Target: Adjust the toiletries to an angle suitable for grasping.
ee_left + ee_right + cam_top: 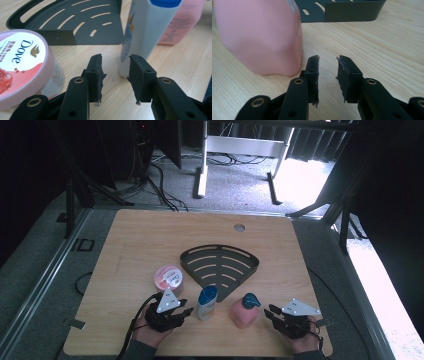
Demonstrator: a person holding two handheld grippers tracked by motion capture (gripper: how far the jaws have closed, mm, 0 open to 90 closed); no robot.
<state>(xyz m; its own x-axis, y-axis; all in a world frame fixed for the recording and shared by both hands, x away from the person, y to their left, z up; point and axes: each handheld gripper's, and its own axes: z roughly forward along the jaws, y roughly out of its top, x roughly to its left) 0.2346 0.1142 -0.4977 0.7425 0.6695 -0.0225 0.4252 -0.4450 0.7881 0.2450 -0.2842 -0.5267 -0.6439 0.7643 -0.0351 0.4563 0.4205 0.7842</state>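
In the left gripper view the white blue-capped plastic bottle (140, 32) on the wooden worktop (130, 240) is cut off above, while the left hand-held gripper (115, 67) gapes empty before it, and the right hand-held gripper (328, 65) stands part-open, empty, beside the pink plastic bottle (259, 37)

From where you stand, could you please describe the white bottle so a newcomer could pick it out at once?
Find the dark slotted corner shelf in the middle of the wooden table. Just in front of its pointed near corner stands the white bottle, between the round Dove tub and the pink bottle. It alone is white and slim, with a blue cap.
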